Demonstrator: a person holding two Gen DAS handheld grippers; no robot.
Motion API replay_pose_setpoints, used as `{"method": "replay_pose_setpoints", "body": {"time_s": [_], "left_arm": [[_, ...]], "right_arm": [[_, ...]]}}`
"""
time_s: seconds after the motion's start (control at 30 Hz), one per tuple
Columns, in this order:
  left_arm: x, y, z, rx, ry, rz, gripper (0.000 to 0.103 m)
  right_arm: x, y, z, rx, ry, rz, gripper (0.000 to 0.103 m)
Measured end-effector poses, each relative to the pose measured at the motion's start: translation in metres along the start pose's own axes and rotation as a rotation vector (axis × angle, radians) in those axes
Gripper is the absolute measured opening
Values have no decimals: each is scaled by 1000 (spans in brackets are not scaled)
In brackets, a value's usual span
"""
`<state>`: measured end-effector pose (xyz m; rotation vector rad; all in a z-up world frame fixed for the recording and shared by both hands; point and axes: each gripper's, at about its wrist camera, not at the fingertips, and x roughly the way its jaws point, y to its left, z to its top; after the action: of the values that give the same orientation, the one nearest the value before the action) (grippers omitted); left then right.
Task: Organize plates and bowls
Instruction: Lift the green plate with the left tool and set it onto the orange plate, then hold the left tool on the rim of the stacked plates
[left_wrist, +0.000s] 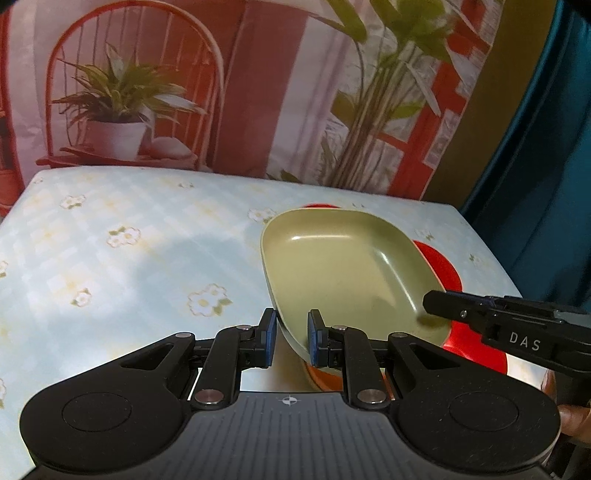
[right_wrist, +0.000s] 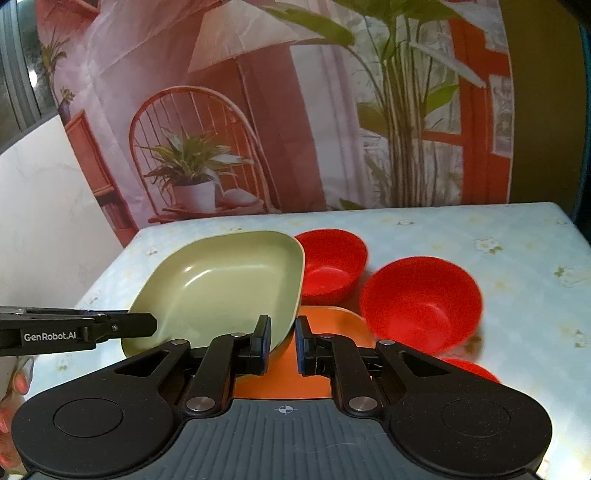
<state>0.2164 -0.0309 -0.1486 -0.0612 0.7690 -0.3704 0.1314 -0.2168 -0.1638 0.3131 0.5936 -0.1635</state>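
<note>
Together, my two tools carry a green dish (right_wrist: 221, 284) above the worktop (left_wrist: 110, 258). My left tool (left_wrist: 291, 339) has its fingers set either side of the dish's near rim with small gaps showing. My right tool (right_wrist: 281, 343) straddles the opposite rim likewise. Below lie an orange plate (right_wrist: 325, 332) and red bowls (right_wrist: 421, 299), one (right_wrist: 332, 266) farther back.

Looks like a staged home dining corner. Surface (right_wrist: 517, 258) covered with a pale blue checked, flower-printed cloth; behind it a printed backdrop (right_wrist: 258, 110) picturing a red chair, potted plant and window. Plastic tableware out: red bowls (right_wrist: 421, 302), a green dish (right_wrist: 221, 284). Teal curtain (left_wrist: 546, 147) at the side.
</note>
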Motion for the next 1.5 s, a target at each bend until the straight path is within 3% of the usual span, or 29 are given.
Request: {"method": "replay_pose_setpoints", "body": {"time_s": [0.3, 0.9, 1.5], "left_arm": [[15, -15, -10, 33, 48, -13, 19], [38, -18, -22, 49, 120, 0, 19], [42, -13, -23, 23, 104, -18, 19]], "right_arm": [[-11, -15, -12, -15, 9, -43, 13], [-1, -28, -29, -2, 73, -46, 14], [3, -27, -29, -25, 80, -57, 24]]}}
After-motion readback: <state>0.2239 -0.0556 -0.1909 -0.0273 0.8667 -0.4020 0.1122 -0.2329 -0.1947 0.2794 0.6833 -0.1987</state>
